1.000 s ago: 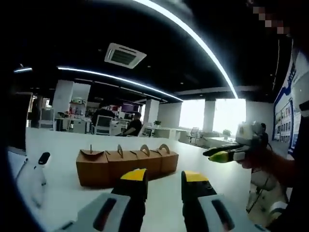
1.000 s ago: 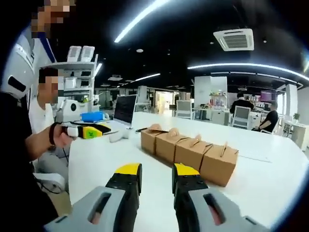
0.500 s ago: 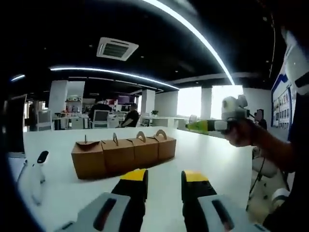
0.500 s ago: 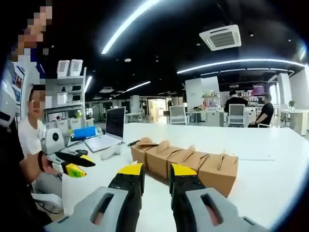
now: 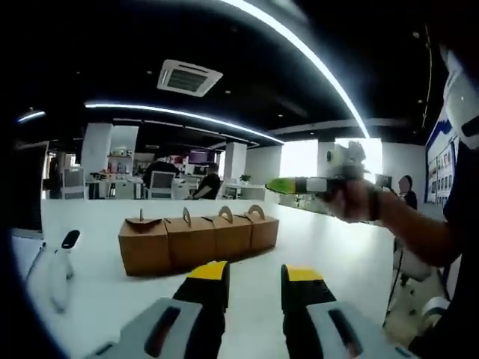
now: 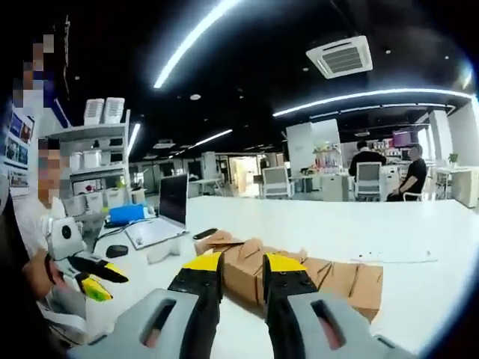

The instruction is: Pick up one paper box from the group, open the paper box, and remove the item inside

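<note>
Four kraft paper boxes (image 5: 198,241) in a row across the white table (image 5: 329,254), beyond the left gripper (image 5: 255,278) and right gripper (image 6: 243,267), both narrowly parted and empty.

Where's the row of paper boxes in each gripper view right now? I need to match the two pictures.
Left gripper view: the row of paper boxes sits on the white table, left of centre, above the jaws.
Right gripper view: the row runs from centre to the right, partly behind the jaws.
Shared landmark: the ceiling air vent.
</note>
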